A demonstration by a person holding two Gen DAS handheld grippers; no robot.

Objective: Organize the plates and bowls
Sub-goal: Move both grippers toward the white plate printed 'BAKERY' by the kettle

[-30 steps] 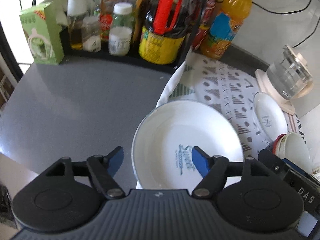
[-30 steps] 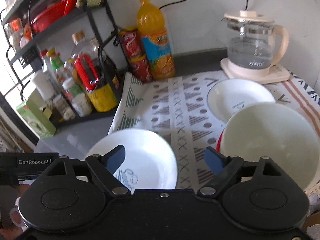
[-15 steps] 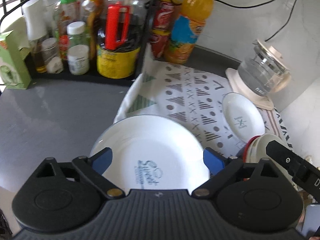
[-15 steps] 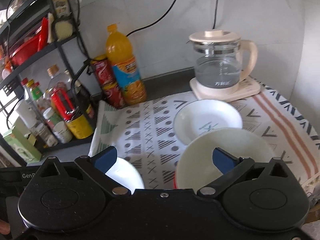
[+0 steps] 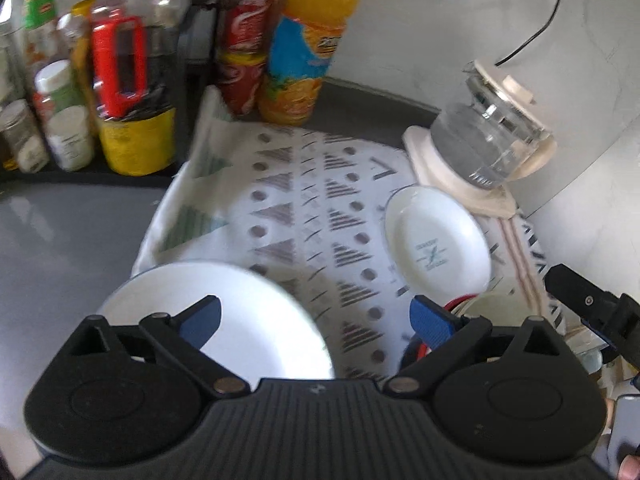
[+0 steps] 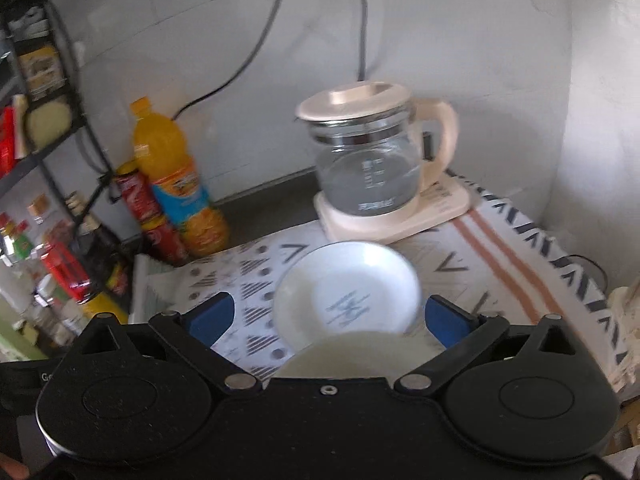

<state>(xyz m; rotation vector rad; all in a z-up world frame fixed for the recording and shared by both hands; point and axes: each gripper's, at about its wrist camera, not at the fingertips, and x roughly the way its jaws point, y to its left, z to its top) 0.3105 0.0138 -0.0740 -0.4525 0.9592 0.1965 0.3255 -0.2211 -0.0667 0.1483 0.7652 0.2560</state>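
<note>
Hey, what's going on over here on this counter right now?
A person is sorting dishes with a hand-held gripper in each hand. The left hand-held gripper and right hand-held gripper have just been opening and both stand wide open, holding nothing. A large white plate lies at the edge of the patterned cloth, a smaller plate sits near the glass kettle, and a cream bowl is closest to the right one.

A glass kettle [image 6: 370, 168] stands near an orange bottle [image 6: 172, 172].
</note>
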